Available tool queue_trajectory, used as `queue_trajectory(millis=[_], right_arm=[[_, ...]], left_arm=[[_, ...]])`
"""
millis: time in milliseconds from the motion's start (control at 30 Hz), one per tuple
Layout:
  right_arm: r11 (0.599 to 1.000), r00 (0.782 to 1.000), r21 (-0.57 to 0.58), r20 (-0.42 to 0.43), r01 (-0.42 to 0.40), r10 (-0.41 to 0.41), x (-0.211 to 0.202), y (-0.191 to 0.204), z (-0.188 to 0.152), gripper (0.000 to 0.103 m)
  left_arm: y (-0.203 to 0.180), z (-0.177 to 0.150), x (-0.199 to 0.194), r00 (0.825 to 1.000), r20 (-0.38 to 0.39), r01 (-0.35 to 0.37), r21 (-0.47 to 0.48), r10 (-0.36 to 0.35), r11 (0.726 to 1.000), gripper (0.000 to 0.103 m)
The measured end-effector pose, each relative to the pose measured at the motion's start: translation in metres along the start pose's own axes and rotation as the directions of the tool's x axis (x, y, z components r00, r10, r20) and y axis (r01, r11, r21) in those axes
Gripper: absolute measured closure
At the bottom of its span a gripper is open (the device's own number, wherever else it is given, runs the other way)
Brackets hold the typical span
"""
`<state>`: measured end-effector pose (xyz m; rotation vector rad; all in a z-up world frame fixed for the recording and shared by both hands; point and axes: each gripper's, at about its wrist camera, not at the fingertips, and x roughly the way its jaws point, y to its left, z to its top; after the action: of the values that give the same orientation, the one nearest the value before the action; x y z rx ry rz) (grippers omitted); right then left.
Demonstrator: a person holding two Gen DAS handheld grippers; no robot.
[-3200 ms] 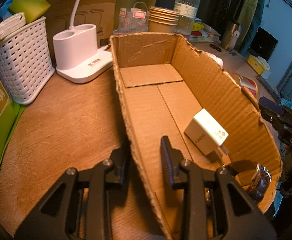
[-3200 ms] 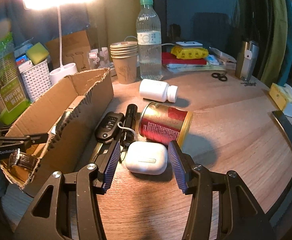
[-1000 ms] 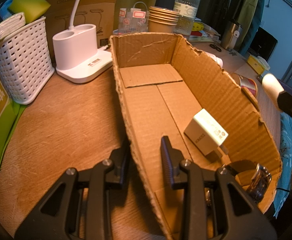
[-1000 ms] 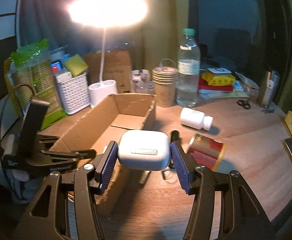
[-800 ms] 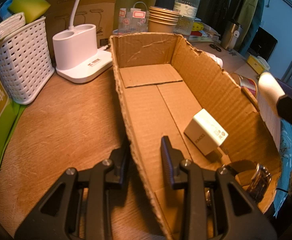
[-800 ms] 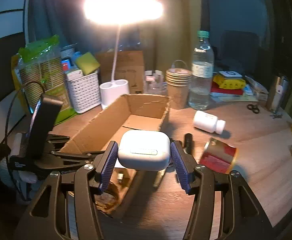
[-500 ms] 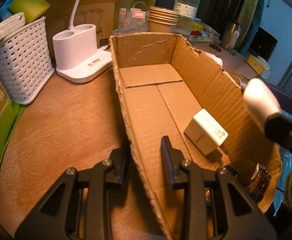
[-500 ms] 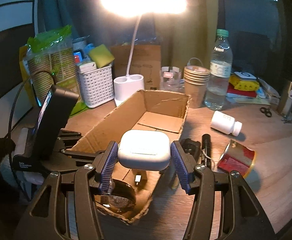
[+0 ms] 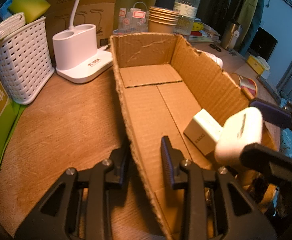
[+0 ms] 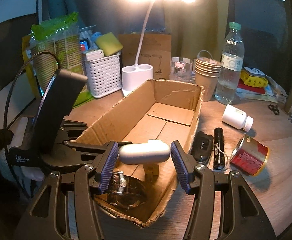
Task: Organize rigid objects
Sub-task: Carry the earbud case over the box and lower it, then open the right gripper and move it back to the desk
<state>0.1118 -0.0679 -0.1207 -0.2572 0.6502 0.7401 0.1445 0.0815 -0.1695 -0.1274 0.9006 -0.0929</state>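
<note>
A long open cardboard box (image 9: 205, 76) lies on the wooden table. My left gripper (image 9: 145, 160) is shut on its near left wall. Inside lie a white charger (image 9: 203, 134) and a wristwatch (image 10: 124, 184) at the near end. My right gripper (image 10: 145, 166) is shut on a white earbud case (image 10: 145, 154), which hangs over the near end of the box (image 10: 175, 100), above the watch. In the left wrist view the earbud case (image 9: 239, 134) comes in from the right, just in front of the charger.
Right of the box lie a car key (image 10: 201, 146), a black flashlight (image 10: 218, 148), a red can (image 10: 247, 158) and a white pill bottle (image 10: 236, 119). Behind stand paper cups (image 10: 207, 74), a water bottle (image 10: 230, 64), a lamp base (image 10: 137, 76) and a white basket (image 10: 103, 76).
My right gripper has carried the earbud case left and slightly down, from beside the box to over its near end; the case has tipped in the grip. The left gripper has not moved.
</note>
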Motion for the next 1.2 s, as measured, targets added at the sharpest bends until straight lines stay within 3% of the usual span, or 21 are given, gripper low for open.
queue_trajectory(millis=[733,1200], right_arm=[[0.997,0.997,0.048,0.042,0.057,-0.059,-0.015,-0.019,0.003,0.045],[0.976,0.981,0.127,0.064,0.175,-0.184,-0.033,-0.061,-0.002,0.044]], left_arm=[[-0.003,0.0,0.002,1.0,0.001,0.001,-0.001,-0.001,1.0,0.07],[-0.002,0.0,0.002,1.0,0.001,0.001,-0.001,-0.001,1.0,0.07]])
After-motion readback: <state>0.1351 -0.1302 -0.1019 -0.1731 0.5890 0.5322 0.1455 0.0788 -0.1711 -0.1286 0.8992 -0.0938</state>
